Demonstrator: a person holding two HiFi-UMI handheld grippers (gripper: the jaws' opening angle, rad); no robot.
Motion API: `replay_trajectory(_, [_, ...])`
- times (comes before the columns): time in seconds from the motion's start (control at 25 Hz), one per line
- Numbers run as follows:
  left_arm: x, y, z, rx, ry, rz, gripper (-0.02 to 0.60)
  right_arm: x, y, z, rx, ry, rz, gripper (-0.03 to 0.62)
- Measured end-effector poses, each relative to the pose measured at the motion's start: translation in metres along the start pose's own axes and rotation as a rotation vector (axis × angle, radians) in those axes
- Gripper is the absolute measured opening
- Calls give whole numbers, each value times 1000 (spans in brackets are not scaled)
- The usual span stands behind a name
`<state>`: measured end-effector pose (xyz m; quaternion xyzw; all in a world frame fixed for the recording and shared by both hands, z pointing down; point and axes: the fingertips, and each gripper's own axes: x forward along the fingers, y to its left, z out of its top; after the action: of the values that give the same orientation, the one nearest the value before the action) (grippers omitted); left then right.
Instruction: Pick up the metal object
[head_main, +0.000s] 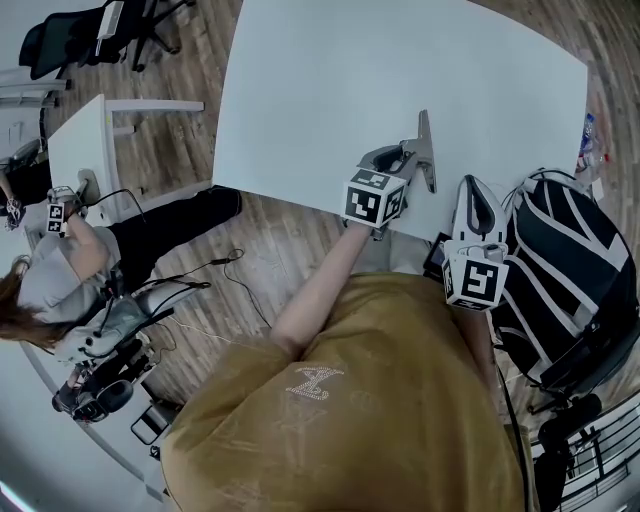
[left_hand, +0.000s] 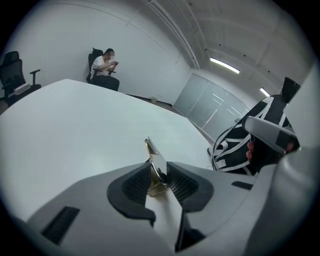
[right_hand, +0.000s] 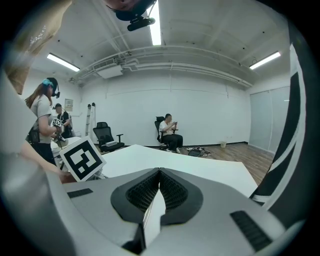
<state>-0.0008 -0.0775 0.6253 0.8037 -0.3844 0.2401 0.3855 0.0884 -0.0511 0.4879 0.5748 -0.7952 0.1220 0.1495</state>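
A: Now, surface and room?

B: White table; wood-plank floor around it; black office chair beyond its far left corner; striped black-and-white backpack beside its near right corner.

A: Grippers?

B: Left gripper clamps the metal object, a thin flat piece upright between the ribbed pads, over the table's near edge; contact with the tabletop not determinable. Right gripper just off that edge, near the backpack; jaws pressed together, nothing between.

A: View differences?

B: Gripper views show ceiling strip lights and a seated person by the far wall, neither in the head view; only the left gripper view shows the object's seat in the pads.
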Motion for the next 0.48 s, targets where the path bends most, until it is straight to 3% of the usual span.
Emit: replay_trajectory(0.48, [11, 1, -3, -167, 76, -34, 81, 0, -7, -1, 13, -2, -8, 9])
